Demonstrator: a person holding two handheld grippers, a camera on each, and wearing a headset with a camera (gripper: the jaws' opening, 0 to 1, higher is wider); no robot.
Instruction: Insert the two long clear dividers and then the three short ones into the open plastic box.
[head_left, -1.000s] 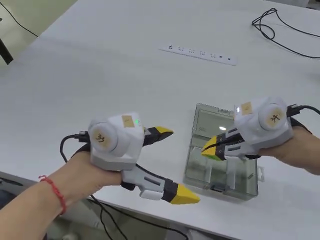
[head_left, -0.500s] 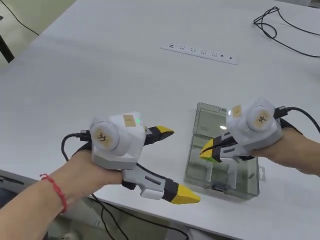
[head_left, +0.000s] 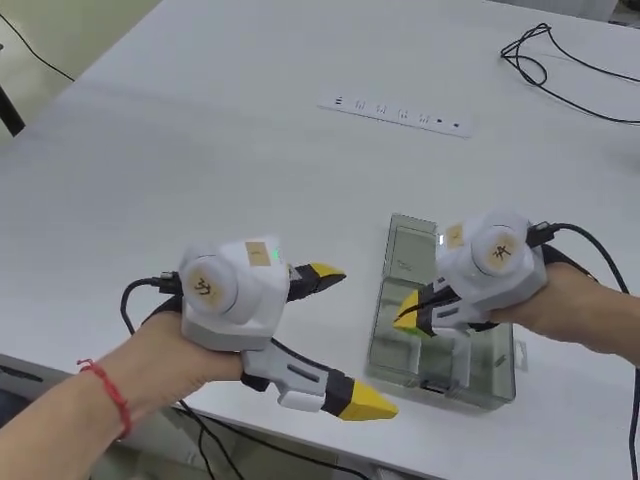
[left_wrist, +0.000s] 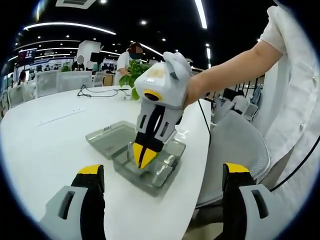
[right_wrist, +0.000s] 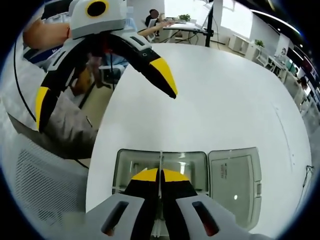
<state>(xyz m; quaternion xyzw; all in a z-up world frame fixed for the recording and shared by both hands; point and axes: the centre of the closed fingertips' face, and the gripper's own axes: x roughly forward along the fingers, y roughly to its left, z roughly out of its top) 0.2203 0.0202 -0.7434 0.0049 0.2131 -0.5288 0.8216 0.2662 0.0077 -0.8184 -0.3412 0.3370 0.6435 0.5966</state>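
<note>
The right gripper (head_left: 406, 312) was closed on a thin clear divider (right_wrist: 161, 159), seen edge-on between its jaws. It hung over the open box (head_left: 488, 368), which lay by the near right edge of the table (head_left: 200, 150) with its lid flat on the far side. The left gripper (head_left: 355, 336) hovered just left of the box at the near edge, jaws spread wide, holding nothing.

To seat the divider well, we judged it should be held upright, lined up with the slots in the box walls and pressed straight down, with the left gripper bracing the box.

We counted one box, two grippers, one divider in hand, one power strip (head_left: 398, 112) toward the far edge and one coiled cable (head_left: 545, 50) at the far right corner. We could not tell how many dividers already sat in the box.
</note>
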